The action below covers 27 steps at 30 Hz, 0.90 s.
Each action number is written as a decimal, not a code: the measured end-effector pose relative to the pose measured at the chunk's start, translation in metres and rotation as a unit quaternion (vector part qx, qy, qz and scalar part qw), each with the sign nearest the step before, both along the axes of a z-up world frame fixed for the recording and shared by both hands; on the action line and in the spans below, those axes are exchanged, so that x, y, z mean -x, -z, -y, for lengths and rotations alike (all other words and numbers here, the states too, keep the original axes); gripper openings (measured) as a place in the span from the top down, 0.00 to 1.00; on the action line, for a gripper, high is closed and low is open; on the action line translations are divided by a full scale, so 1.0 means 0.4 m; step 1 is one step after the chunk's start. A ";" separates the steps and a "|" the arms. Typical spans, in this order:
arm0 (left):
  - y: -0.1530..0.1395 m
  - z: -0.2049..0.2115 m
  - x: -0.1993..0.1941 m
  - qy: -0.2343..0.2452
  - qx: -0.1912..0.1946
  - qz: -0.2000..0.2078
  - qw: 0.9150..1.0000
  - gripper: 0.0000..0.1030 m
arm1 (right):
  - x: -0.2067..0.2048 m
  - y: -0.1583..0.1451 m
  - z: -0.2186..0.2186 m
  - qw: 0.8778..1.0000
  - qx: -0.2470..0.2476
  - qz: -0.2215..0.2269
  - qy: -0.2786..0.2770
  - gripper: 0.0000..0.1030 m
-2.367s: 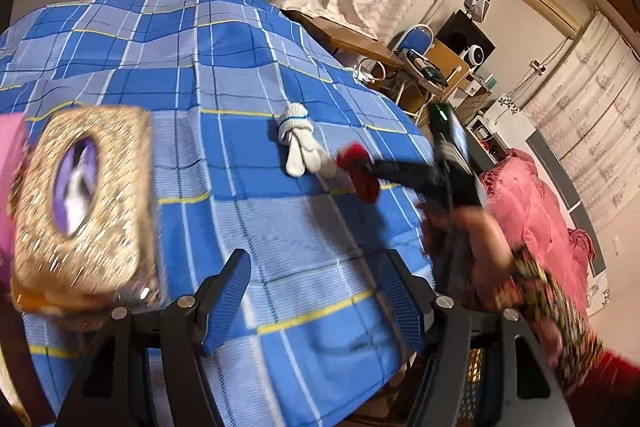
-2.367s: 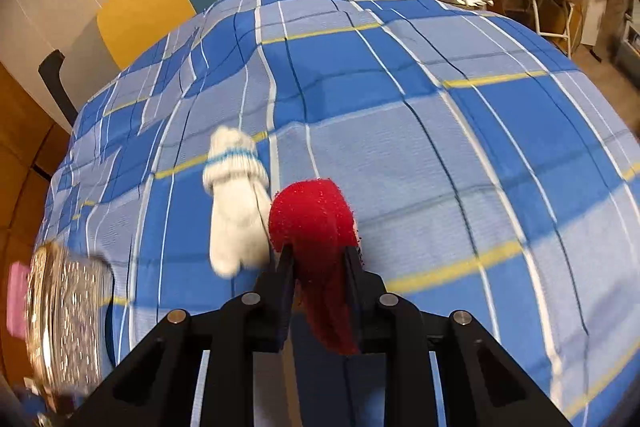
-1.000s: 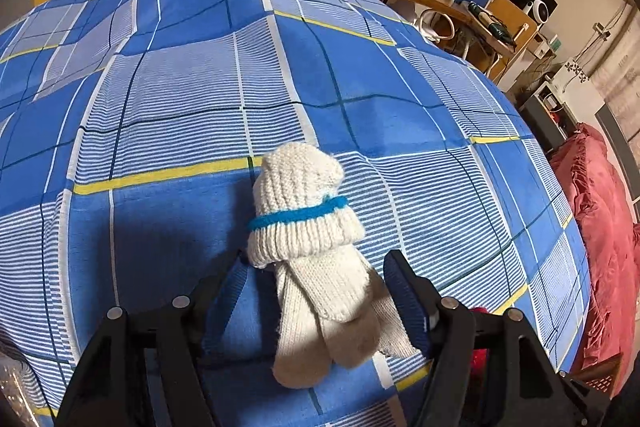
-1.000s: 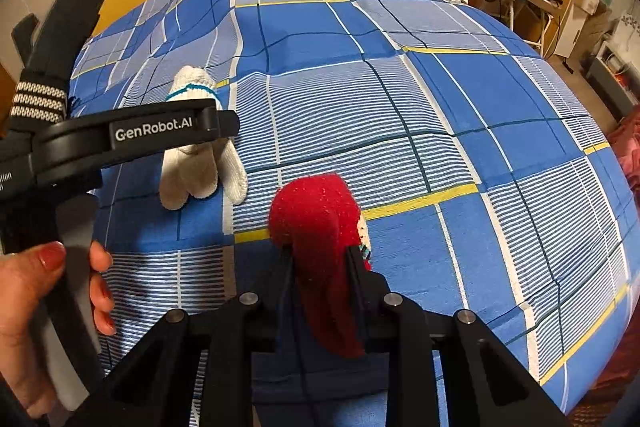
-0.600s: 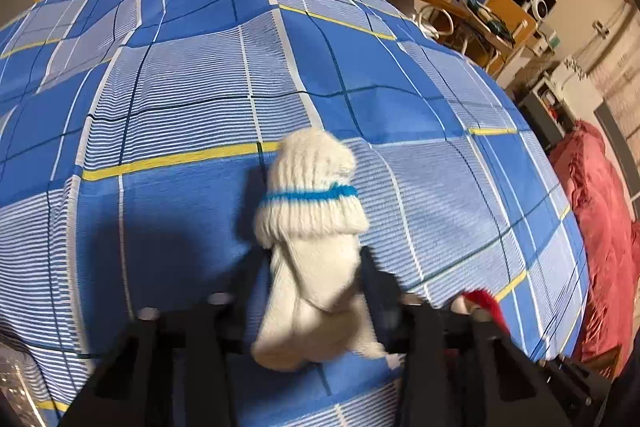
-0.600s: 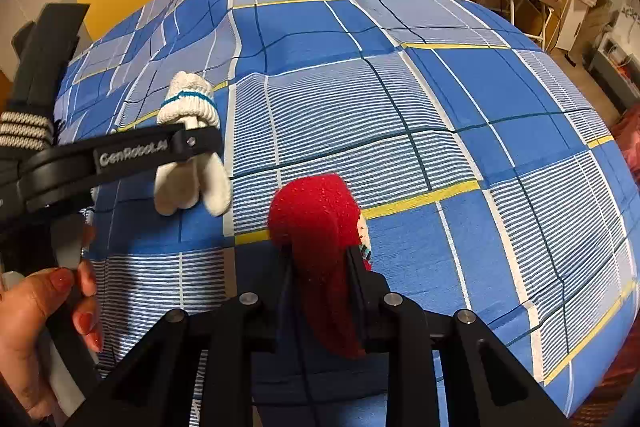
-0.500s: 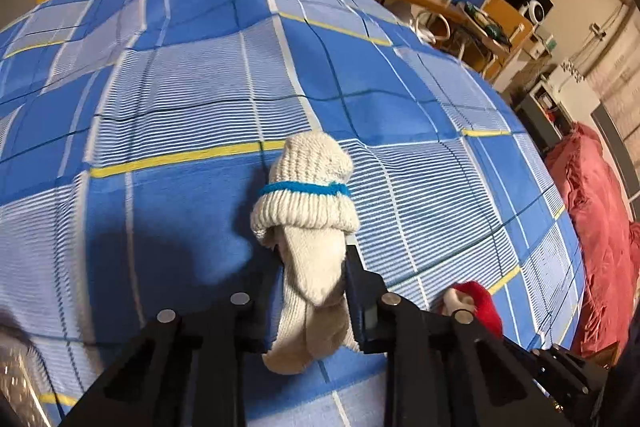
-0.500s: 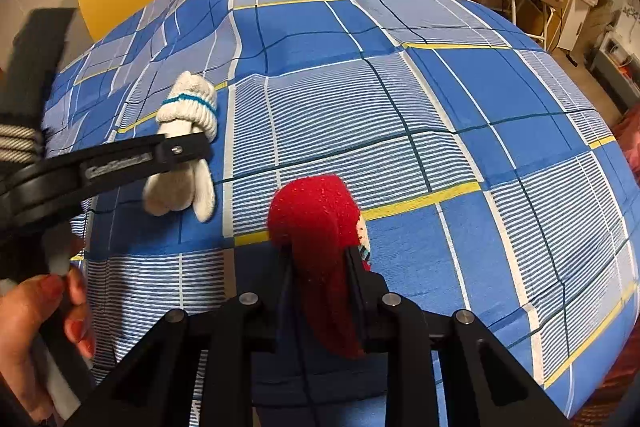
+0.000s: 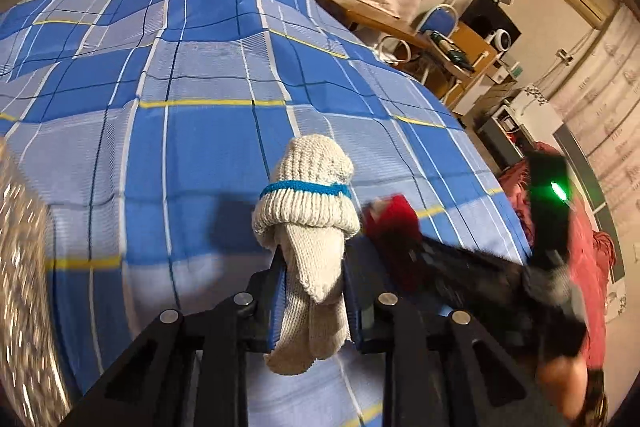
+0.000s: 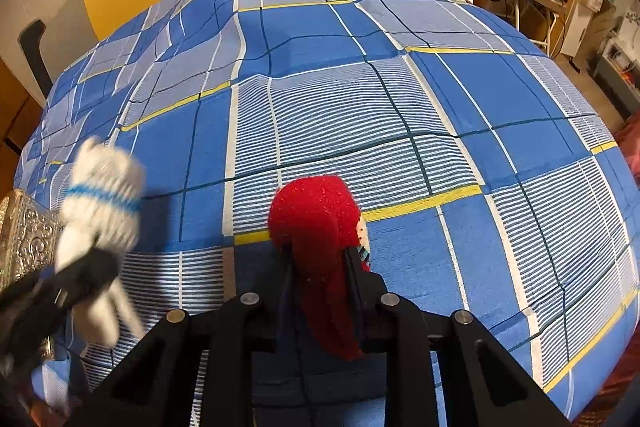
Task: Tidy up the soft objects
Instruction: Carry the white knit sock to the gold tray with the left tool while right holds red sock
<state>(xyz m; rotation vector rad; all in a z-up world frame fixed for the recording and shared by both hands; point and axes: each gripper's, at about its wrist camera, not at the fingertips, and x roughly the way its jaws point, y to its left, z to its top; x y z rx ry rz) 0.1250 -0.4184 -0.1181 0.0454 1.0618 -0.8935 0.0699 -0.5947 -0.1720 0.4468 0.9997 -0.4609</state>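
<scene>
- Presently, the blue plaid bedspread with yellow and white lines [image 10: 400, 107] fills the centre of both views; an ornate metallic embossed box [image 10: 24, 239] sits at the left edge.
- White knitted sock bundle with a blue band [image 9: 306, 211]: centre of the left view, off the cloth, pinched in the left gripper [image 9: 314, 291], whose jaws have just been closing on it.
- Red fuzzy sock bundle [image 10: 316, 227]: lower centre of the right view, clamped in the right gripper [image 10: 320, 275], jaws nearly together.
- Step judged: both bundles held; next calls for carrying them to one place, possibly beside the box.
- Both grippers angle steeply downward.
</scene>
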 end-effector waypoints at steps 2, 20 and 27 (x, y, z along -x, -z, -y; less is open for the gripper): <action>-0.011 -0.034 0.039 0.010 0.012 -0.002 1.000 0.76 | 0.001 0.000 0.003 1.000 -0.001 0.004 -0.001 0.77; -0.179 -0.454 0.202 -0.003 0.092 0.054 0.994 0.76 | 0.016 -0.046 -0.013 0.998 -0.005 0.068 -0.017 0.79; -0.211 -0.660 0.145 -0.090 0.085 0.077 0.989 0.76 | 0.022 -0.064 -0.011 0.995 -0.009 0.093 -0.018 0.79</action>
